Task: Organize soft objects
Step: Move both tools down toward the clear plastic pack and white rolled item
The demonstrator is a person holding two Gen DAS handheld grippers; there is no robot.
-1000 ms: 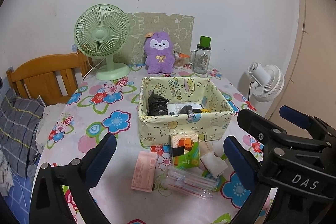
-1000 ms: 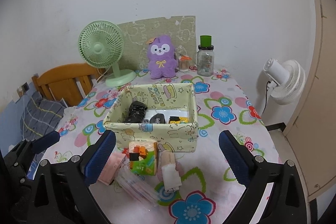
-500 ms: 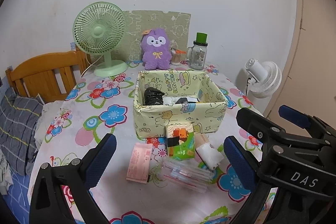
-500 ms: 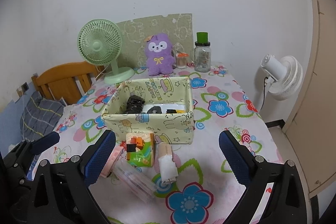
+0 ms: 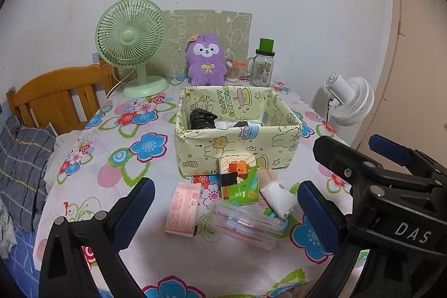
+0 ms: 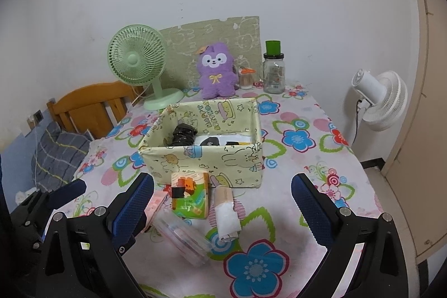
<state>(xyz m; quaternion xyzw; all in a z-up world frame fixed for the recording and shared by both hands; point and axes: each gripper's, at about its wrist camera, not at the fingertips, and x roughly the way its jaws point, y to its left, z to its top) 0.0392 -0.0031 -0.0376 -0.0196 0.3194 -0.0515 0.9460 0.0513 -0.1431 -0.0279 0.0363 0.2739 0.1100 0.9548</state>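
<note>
Both tongs, left (image 5: 223, 210) and right (image 6: 222, 205), gape wide and empty; the white roll (image 6: 227, 217) lies between the right tongs' tips, long axis near-to-far.

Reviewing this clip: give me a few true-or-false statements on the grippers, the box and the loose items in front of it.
1. Both the left gripper and right gripper are open and empty. True.
2. The pale yellow cartoon-print box is empty. False: a crumpled black item and other things lie inside.
3. The purple plush toy sits inside the box. False: it stands behind it, near the wall.
4. The pink flat packet lies on the floral tablecloth, outside the box. True.
</note>
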